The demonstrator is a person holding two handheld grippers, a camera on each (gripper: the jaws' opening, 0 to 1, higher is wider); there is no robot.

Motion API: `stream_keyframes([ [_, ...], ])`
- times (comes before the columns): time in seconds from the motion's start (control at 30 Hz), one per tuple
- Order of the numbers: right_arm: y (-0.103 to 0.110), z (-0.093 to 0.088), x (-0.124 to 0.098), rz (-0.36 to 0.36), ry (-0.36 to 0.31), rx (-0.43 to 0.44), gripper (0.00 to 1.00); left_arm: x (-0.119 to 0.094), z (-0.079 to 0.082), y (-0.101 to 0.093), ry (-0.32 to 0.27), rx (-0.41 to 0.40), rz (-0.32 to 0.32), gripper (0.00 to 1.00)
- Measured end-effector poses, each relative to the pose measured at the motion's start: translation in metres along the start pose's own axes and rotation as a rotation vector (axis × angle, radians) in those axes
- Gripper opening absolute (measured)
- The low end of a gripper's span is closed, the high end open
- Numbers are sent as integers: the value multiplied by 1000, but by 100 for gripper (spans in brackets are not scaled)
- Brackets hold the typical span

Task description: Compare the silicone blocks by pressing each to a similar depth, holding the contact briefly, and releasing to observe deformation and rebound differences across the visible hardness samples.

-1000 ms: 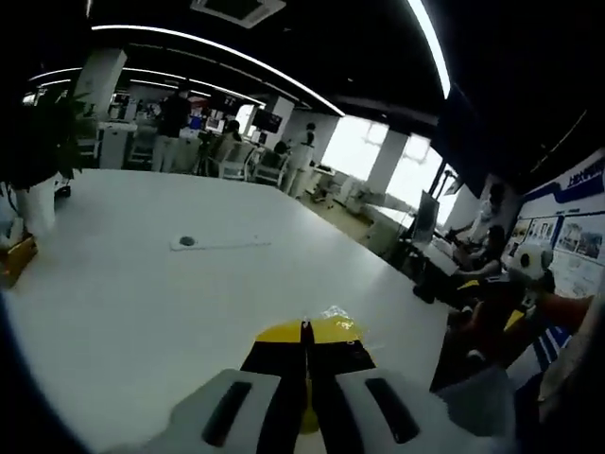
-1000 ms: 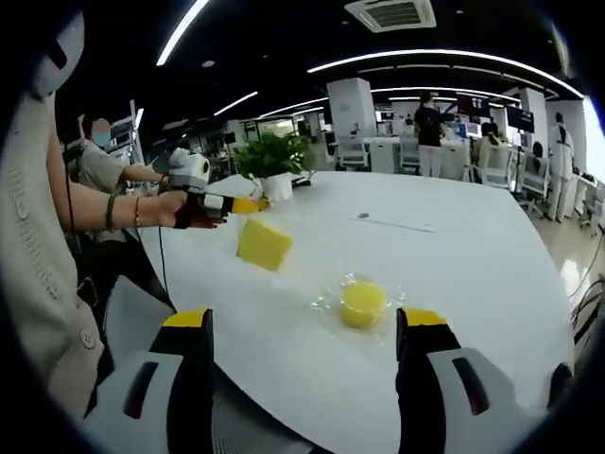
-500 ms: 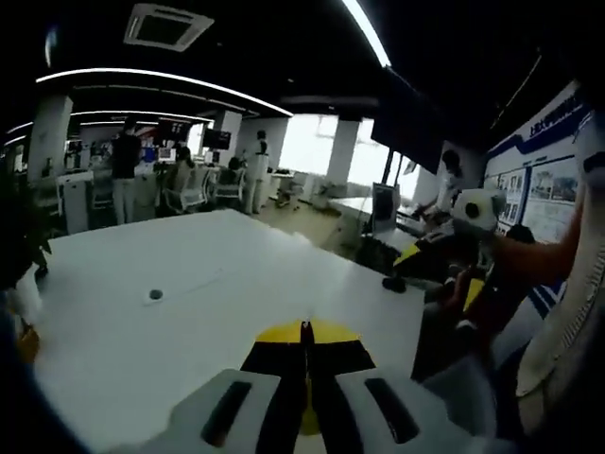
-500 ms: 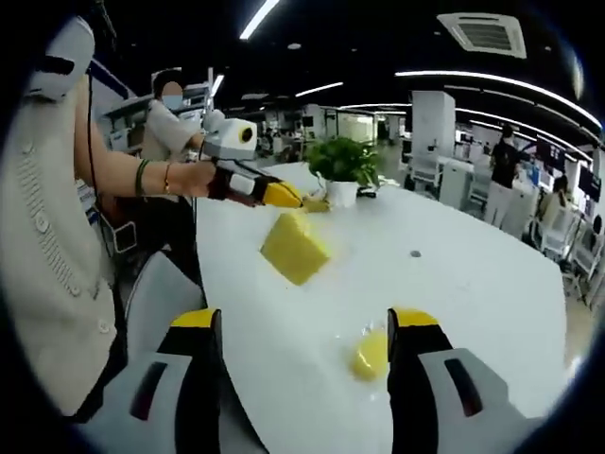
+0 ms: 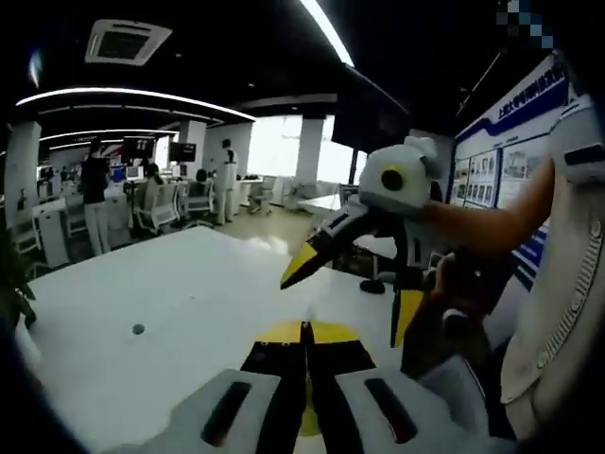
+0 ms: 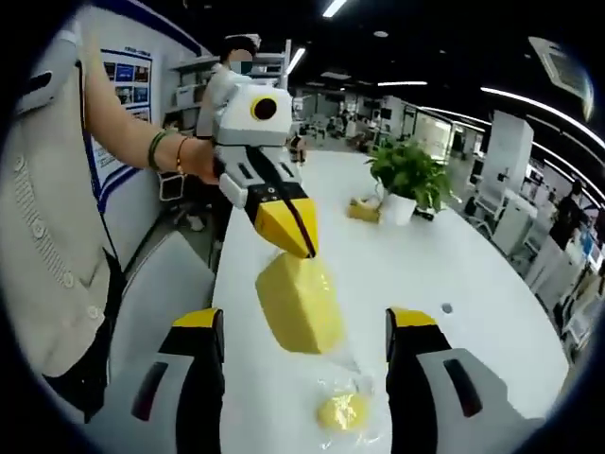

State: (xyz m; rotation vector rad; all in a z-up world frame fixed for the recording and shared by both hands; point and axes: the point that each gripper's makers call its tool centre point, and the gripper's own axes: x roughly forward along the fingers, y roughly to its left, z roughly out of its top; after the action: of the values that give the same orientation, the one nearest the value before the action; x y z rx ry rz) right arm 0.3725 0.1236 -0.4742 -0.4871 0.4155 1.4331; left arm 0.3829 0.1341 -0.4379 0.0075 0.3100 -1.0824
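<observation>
Left gripper [image 5: 304, 333]: yellow-tipped jaws clenched together above the white table [image 5: 170, 312], nothing visible between them. In the right gripper view, same tool [image 6: 288, 227] hanging tip-down from a hand [image 6: 200, 161], just over the large yellow block [image 6: 299, 303] on the table. Further right, right gripper [image 6: 302, 326]: jaws released and wide apart, framing that block; seen too in the left gripper view [image 5: 352, 284]. Small round yellow block [image 6: 342, 412] in clear wrap, near the large one. Potted plant [image 6: 408, 180] beyond.

An open office with a long white table [image 5: 170, 322], a potted plant [image 6: 408, 175] on it, office chairs [image 5: 163, 203], bright windows [image 5: 279, 147], ceiling light strips [image 5: 132, 95] and wall posters [image 5: 487, 175].
</observation>
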Motion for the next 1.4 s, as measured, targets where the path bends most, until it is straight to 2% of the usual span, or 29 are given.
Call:
stream_keyframes([
  [0.43, -2, -3, 36, 112, 80, -63, 58, 8, 13, -5, -4, 31, -51, 0],
  [0.53, -2, -5, 41, 129, 94, -70, 56, 15, 15, -15, -6, 42, -64, 0],
  [0.73, -5, -12, 45, 160, 136, -71, 55, 18, 25, -21, -25, 67, -91, 0],
  [1.0, -1, -9, 45, 187, 134, -98, 40, 16, 34, -28, -37, 116, -121, 0],
  [1.13, 6, -9, 45, 203, 157, -37, 37, 13, 32, -30, -22, 147, -120, 0],
  [1.27, 11, -8, 44, 201, 147, -72, 30, 10, 29, -35, -9, 170, -127, 0],
  [1.4, 11, -7, 45, 182, 151, -96, 26, 8, 30, -32, -3, 186, -126, 0],
])
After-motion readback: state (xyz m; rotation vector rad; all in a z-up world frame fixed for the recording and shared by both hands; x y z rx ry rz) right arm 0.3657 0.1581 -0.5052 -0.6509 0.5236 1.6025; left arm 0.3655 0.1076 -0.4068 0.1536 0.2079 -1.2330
